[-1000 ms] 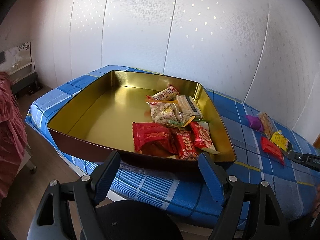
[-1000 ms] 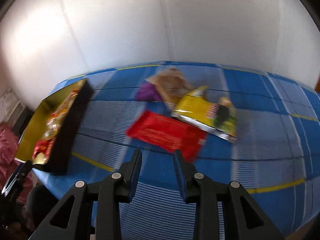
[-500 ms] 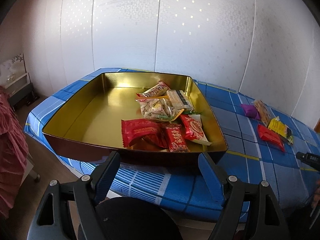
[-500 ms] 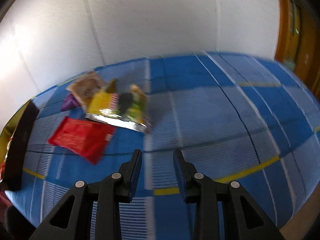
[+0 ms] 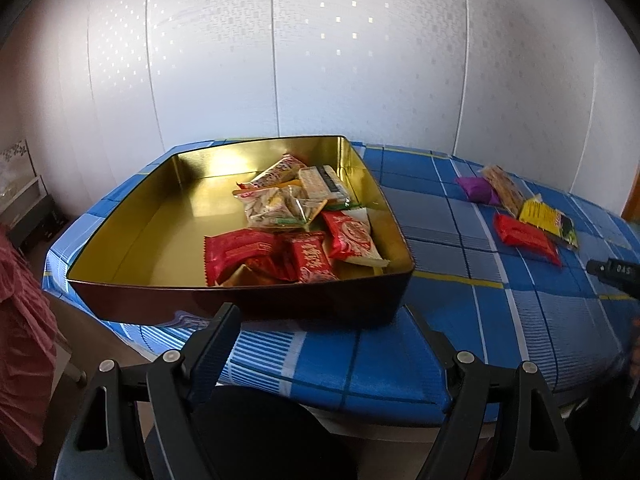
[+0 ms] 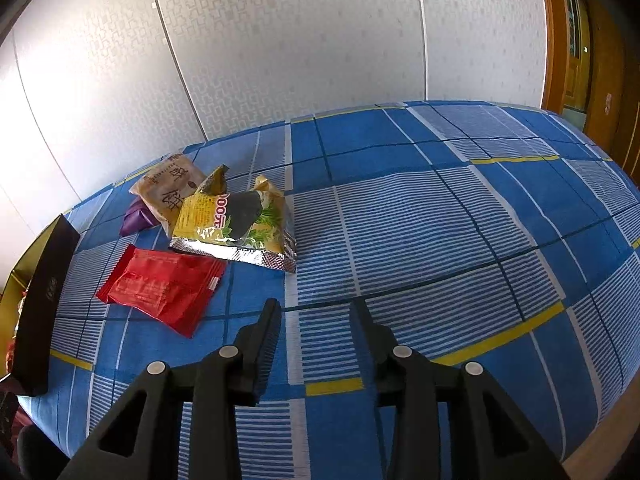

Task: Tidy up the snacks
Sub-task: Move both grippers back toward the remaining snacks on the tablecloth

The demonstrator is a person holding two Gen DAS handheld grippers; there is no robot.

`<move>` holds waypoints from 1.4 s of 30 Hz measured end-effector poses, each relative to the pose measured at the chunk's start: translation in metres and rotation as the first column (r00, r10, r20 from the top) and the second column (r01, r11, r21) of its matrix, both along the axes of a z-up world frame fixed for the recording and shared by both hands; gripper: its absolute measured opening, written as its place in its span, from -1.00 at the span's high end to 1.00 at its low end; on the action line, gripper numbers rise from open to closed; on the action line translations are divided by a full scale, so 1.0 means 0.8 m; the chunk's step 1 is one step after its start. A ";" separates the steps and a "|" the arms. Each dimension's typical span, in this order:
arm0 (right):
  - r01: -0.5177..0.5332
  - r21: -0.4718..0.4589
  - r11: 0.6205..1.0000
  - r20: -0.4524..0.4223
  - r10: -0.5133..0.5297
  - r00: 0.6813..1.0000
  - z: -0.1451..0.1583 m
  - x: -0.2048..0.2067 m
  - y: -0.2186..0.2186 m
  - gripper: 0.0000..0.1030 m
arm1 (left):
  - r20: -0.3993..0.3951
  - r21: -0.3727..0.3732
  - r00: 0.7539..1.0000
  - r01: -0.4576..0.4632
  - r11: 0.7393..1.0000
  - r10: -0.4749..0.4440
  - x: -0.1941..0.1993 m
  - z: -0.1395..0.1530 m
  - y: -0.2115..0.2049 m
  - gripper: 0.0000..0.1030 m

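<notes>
A gold-lined tin tray (image 5: 120, 216) stands on the blue plaid table and holds several snack packets (image 5: 296, 224). My left gripper (image 5: 324, 336) is open and empty, hovering before the tray's near wall. Loose on the cloth lie a red packet (image 6: 160, 286), a yellow-and-black packet (image 6: 236, 220), a tan packet (image 6: 168, 192) and a purple packet (image 6: 138, 218); they also show at the right of the left wrist view (image 5: 524, 236). My right gripper (image 6: 316, 320) is open and empty, just right of the red packet and above the cloth.
The tray's dark outer wall (image 6: 40, 300) is at the left edge of the right wrist view. A white wall runs behind the table. A wooden door frame (image 6: 580, 40) is at far right. A red cloth (image 5: 20, 340) hangs left of the table.
The right wrist view has swung right, so the loose packets slid to its left. The left gripper's view shifted slightly, bringing the tray more square on. Both grippers stayed open.
</notes>
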State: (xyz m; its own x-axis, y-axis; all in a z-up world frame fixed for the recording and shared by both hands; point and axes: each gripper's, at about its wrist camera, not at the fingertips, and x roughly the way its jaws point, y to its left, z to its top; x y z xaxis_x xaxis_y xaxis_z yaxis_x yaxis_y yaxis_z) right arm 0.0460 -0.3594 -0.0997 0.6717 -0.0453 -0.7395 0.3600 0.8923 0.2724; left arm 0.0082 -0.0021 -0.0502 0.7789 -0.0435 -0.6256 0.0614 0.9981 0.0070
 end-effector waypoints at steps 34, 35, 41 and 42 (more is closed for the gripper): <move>0.024 0.103 0.994 0.033 -0.028 0.999 -0.005 0.001 -0.007 0.25 | -0.062 0.139 0.959 0.283 0.949 -0.277 0.015 0.014 -0.103 -0.57; 0.024 0.108 0.994 0.034 -0.028 0.999 -0.005 0.000 -0.007 0.25 | -0.067 0.148 0.956 0.294 0.944 -0.287 0.018 0.015 -0.107 -0.57; 0.027 0.149 0.988 0.045 -0.034 0.998 -0.006 0.001 -0.012 0.25 | -0.106 0.154 0.927 0.372 0.916 -0.359 0.047 0.021 -0.146 -0.57; 0.026 0.153 0.988 0.046 -0.034 0.998 -0.007 0.001 -0.013 0.25 | -0.105 0.151 0.924 0.380 0.913 -0.367 0.050 0.023 -0.151 -0.57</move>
